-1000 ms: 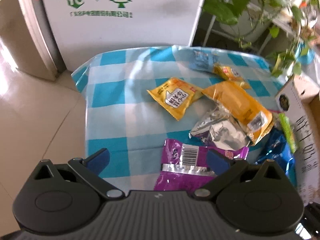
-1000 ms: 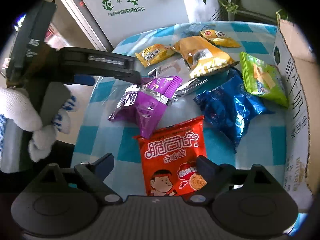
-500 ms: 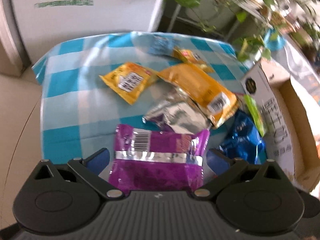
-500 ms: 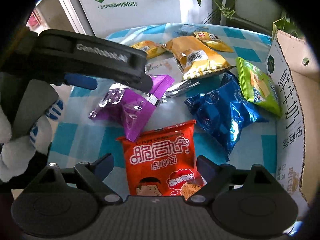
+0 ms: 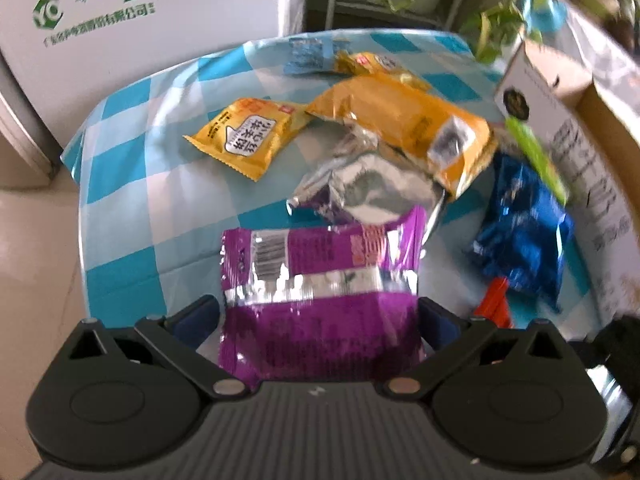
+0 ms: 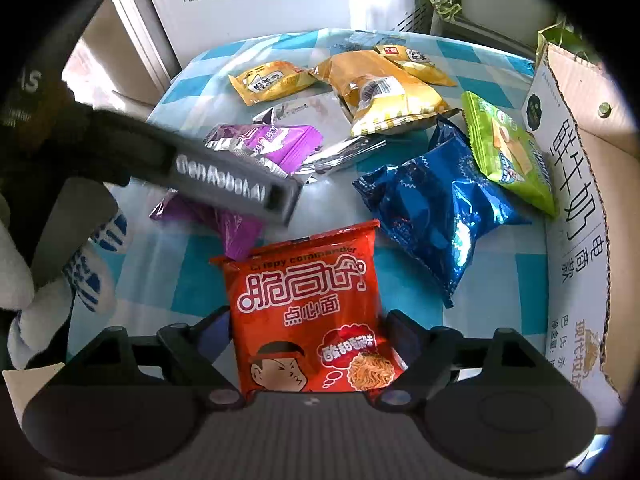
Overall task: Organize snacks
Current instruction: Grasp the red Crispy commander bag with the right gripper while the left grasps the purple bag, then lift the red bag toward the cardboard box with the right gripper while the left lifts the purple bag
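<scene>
Several snack packets lie on a blue-and-white checked tablecloth (image 5: 120, 208). My left gripper (image 5: 320, 316) is open with its fingers on either side of a purple packet (image 5: 320, 300), which also shows in the right wrist view (image 6: 276, 146). My right gripper (image 6: 310, 330) is open around the near end of a red noodle-snack packet (image 6: 308, 304) lying on the cloth. The left gripper's body (image 6: 224, 180) crosses the right wrist view above the purple packet. I cannot tell whether either gripper's fingers touch its packet.
A blue packet (image 6: 436, 204), a green packet (image 6: 508, 148), a large orange packet (image 6: 380, 92), two small yellow packets (image 6: 268, 80), and a silver packet (image 5: 360, 188) lie beyond. An open cardboard box (image 6: 576, 184) stands at the right edge. A white cabinet (image 5: 120, 20) and plants stand behind.
My left gripper has moved forward and right over the purple packet, which now sits between its fingers. My right gripper has moved forward so the red packet fills the gap between its fingers.
</scene>
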A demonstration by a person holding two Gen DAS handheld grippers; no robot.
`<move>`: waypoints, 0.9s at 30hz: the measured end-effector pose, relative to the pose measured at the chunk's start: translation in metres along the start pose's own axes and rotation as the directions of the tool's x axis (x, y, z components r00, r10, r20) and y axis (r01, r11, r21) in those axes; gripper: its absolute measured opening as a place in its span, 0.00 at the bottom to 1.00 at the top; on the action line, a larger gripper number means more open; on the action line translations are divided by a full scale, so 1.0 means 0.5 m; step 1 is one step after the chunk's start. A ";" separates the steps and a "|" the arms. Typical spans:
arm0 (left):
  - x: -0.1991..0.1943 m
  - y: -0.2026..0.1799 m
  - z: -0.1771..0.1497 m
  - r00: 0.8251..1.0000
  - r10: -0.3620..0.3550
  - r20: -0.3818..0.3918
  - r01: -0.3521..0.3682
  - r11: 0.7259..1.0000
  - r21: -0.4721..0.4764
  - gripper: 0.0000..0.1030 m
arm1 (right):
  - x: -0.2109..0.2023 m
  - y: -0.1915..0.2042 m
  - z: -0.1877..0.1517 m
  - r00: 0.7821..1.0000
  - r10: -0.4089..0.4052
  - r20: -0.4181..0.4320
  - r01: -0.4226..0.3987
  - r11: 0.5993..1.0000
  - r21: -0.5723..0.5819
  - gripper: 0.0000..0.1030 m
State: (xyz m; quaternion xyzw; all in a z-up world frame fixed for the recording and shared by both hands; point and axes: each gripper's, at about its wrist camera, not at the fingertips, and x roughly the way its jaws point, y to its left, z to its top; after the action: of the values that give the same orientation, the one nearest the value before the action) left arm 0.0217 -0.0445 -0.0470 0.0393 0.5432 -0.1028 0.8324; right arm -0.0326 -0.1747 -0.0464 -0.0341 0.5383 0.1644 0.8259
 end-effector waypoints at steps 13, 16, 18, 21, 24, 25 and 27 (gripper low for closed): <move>0.002 0.011 -0.008 1.000 0.026 0.015 -0.026 0.999 -0.019 0.99 | 0.002 0.012 -0.001 1.000 -0.028 0.006 0.028 0.999 -0.036 0.78; -0.007 0.019 -0.016 1.000 0.004 0.029 -0.002 0.999 -0.045 0.97 | -0.005 0.009 -0.002 1.000 -0.012 0.010 0.013 0.999 -0.042 0.75; -0.012 0.020 -0.023 0.999 0.013 0.046 -0.011 0.999 -0.048 0.91 | -0.010 0.006 -0.003 1.000 0.001 0.011 0.000 0.999 -0.035 0.75; -0.026 0.028 -0.033 0.997 0.016 0.071 -0.011 0.997 -0.074 0.81 | -0.023 0.003 -0.002 0.999 0.001 0.033 0.000 0.999 -0.036 0.75; -0.042 0.048 -0.044 0.995 -0.033 0.095 0.048 0.986 -0.158 0.80 | -0.035 -0.008 0.000 0.999 0.004 0.050 -0.003 1.000 -0.017 0.75; -0.047 0.053 -0.052 0.994 -0.046 0.104 0.065 0.981 -0.184 0.80 | -0.039 -0.011 -0.001 0.998 -0.003 0.055 0.003 1.000 -0.010 0.75; -0.056 0.055 -0.067 0.992 -0.044 0.116 0.068 0.976 -0.208 0.80 | -0.044 -0.016 -0.001 0.998 -0.017 0.063 0.017 1.000 -0.001 0.75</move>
State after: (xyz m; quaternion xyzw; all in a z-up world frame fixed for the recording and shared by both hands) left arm -0.0133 -0.0083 -0.0363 -0.0705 0.5052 -0.0700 0.8573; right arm -0.0384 -0.1875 -0.0277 -0.0340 0.5117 0.1590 0.8436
